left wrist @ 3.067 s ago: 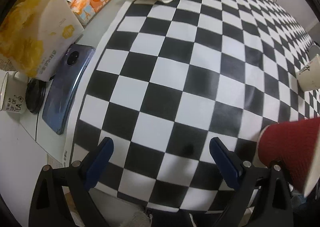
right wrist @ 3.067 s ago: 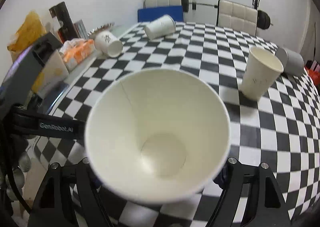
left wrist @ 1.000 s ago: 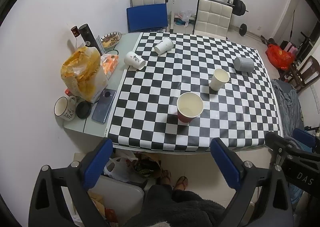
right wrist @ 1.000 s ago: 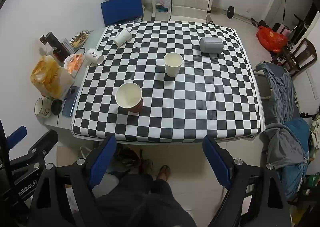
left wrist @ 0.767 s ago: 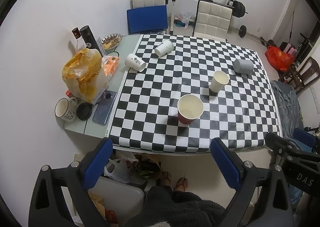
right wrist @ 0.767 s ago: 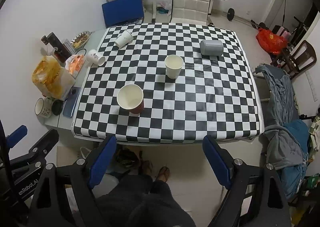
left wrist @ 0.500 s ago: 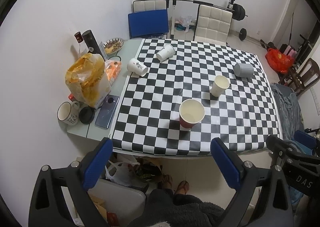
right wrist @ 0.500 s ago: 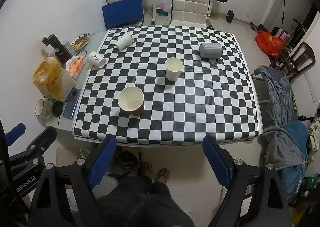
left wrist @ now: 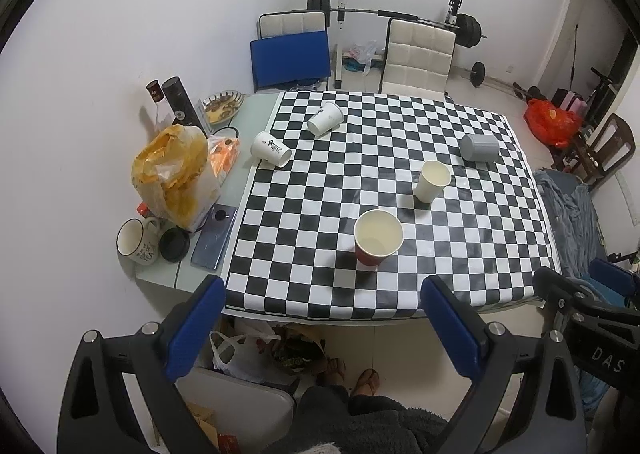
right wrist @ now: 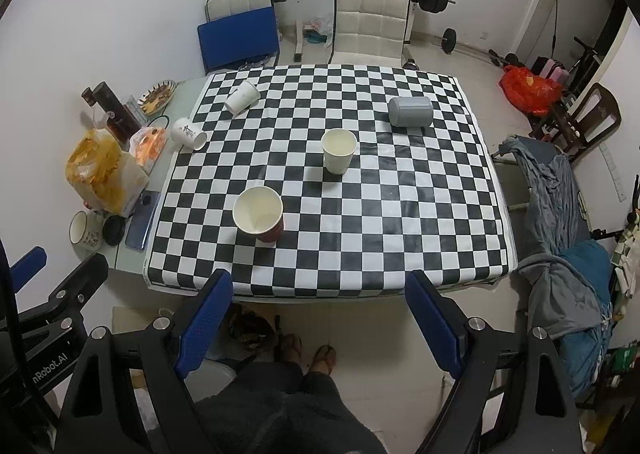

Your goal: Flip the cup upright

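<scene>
A red paper cup stands upright near the front of the checkered table. A white cup stands upright behind it. Two white cups and a grey cup lie on their sides farther back. My left gripper and right gripper are both open and empty, held high above the floor in front of the table, far from the cups.
At the table's left edge are a yellow snack bag, a mug, a phone, an orange pack and bottles. Chairs and a barbell rack stand behind the table. Clothes lie on a chair to the right. The person's feet show below.
The red cup was in my right gripper three seconds ago; now it stands upright on the table. Both grippers have pulled back and up, still drifting away slightly.
</scene>
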Motion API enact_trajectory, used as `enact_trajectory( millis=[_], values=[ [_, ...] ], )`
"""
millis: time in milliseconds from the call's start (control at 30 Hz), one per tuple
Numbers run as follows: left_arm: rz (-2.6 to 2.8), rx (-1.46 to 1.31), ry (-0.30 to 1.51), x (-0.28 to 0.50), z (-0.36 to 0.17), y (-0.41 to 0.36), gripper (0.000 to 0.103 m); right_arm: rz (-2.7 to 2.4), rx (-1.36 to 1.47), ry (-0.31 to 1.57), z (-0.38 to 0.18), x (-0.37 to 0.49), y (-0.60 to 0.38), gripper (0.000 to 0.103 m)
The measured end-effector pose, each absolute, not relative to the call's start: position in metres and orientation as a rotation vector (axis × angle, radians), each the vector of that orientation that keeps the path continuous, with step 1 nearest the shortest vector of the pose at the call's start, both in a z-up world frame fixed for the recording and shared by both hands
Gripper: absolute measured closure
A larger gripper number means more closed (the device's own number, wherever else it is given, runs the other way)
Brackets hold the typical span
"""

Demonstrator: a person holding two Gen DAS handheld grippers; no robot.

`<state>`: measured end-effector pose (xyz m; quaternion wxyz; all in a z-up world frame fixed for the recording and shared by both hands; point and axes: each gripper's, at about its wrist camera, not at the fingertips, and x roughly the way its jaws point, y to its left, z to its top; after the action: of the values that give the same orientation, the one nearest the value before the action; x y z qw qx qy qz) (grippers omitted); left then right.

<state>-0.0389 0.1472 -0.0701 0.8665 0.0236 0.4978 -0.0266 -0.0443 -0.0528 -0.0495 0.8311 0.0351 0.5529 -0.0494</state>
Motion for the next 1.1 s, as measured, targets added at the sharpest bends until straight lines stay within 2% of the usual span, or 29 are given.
enact_trajectory(
  millis=[1100],
  values=[
    [-0.05, 0.046, 1.033, -0.0429, -0.069, 0.1456, 0.003, -0.103, 0.075, 1.163, -0.0488, -0.0514, -0.0531, 0.013]
  ],
)
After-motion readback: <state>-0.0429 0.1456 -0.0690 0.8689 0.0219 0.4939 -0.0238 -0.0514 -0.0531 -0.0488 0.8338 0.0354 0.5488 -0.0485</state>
